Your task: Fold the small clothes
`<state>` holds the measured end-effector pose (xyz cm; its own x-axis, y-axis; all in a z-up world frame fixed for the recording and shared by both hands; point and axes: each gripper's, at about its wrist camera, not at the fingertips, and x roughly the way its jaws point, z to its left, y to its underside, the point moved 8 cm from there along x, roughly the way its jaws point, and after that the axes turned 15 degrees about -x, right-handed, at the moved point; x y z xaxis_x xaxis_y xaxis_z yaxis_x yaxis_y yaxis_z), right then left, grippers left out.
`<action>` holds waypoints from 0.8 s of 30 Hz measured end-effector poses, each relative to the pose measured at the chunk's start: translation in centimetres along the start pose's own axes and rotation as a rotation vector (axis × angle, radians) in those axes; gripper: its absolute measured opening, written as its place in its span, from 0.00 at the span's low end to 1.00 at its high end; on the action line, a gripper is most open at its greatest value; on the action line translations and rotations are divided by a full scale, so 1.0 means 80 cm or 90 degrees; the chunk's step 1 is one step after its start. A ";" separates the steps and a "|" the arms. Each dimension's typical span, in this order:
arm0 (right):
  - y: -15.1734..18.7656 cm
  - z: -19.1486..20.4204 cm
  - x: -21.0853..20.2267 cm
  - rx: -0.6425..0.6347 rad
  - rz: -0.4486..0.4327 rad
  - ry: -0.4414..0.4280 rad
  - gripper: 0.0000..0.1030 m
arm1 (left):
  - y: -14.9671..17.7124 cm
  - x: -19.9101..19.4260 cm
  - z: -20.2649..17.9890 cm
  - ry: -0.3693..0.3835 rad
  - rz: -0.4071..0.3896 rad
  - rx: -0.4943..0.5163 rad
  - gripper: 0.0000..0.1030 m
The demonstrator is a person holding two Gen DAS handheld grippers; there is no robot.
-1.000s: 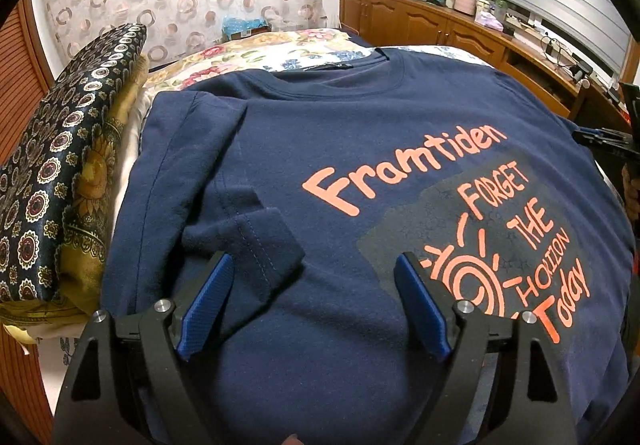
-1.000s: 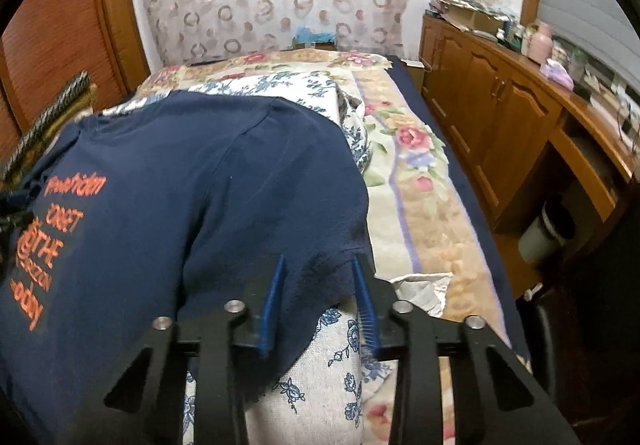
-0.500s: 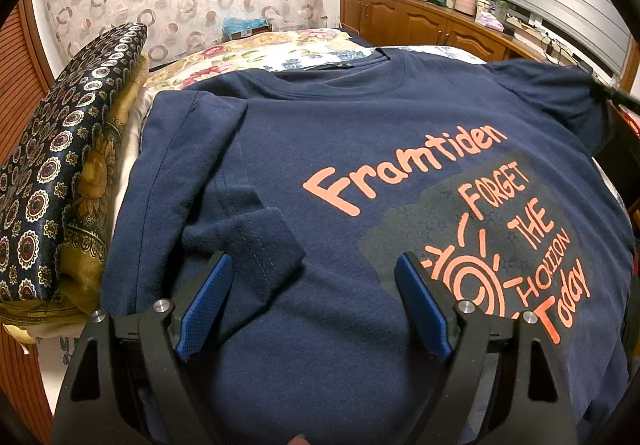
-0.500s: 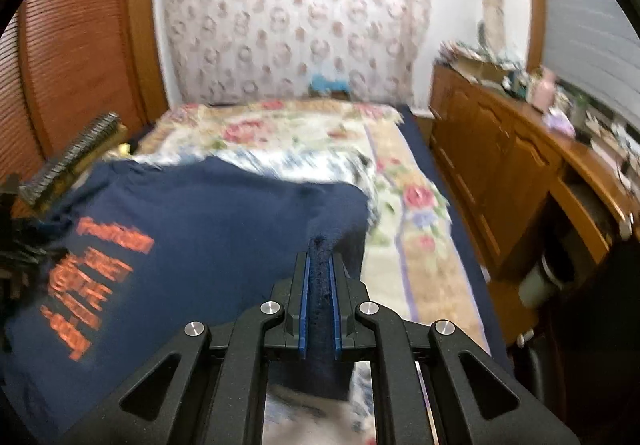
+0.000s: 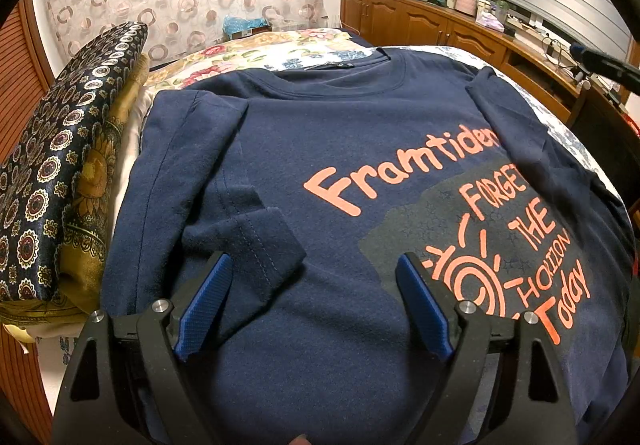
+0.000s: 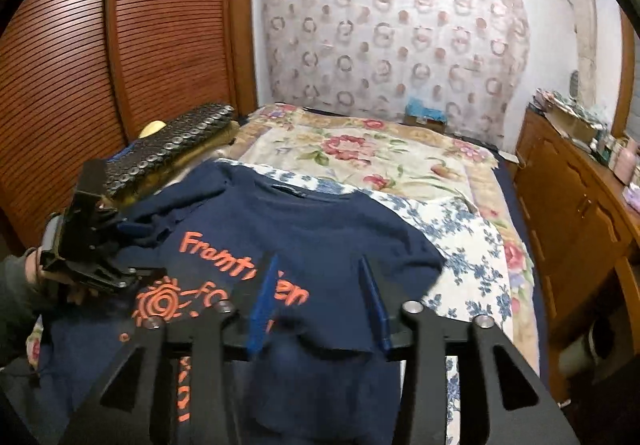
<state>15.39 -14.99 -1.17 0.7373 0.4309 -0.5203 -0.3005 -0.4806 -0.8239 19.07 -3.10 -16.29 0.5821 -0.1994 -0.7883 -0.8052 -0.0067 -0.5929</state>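
Observation:
A navy T-shirt (image 5: pixel 320 165) with orange print lies face up on the bed; it also shows in the right wrist view (image 6: pixel 320 229). Its left sleeve (image 5: pixel 248 241) is folded in onto the chest. Its right sleeve (image 5: pixel 508 133) now lies folded in over the print, and shows in the right wrist view (image 6: pixel 320 329). My left gripper (image 5: pixel 312 297) is open and empty, low over the shirt's lower left, and shows in the right wrist view (image 6: pixel 100 245). My right gripper (image 6: pixel 320 293) is open just above the folded right sleeve.
A floral bedspread (image 6: pixel 380 157) covers the bed. Patterned cushions (image 5: pixel 60 165) are stacked along the left side. A wooden cabinet (image 6: pixel 576 213) with clutter runs along the right. A slatted wooden wardrobe (image 6: pixel 100 45) stands at the left.
My right gripper closed on the right sleeve, lifted it, carried it inward over the print and opened, leaving it folded. The left gripper has stayed still and open.

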 end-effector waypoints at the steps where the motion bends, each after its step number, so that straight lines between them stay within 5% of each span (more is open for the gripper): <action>1: 0.008 -0.007 0.003 0.009 0.009 0.008 0.47 | 0.000 0.000 0.000 0.000 0.000 0.000 0.83; 9: 0.075 -0.016 0.028 0.055 0.077 -0.006 0.47 | 0.000 0.001 0.000 -0.001 0.001 -0.001 0.84; 16: 0.087 0.008 0.082 0.023 0.123 -0.026 0.46 | 0.001 0.000 0.000 0.000 0.001 -0.002 0.85; 24: 0.047 0.008 0.099 -0.002 0.141 -0.030 0.06 | 0.000 0.001 0.001 0.000 0.001 -0.002 0.85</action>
<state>19.74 -12.92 -8.57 0.6239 0.3496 -0.6989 -0.4503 -0.5700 -0.6872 19.09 -3.04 -16.37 0.5805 -0.1988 -0.7896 -0.8069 -0.0099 -0.5907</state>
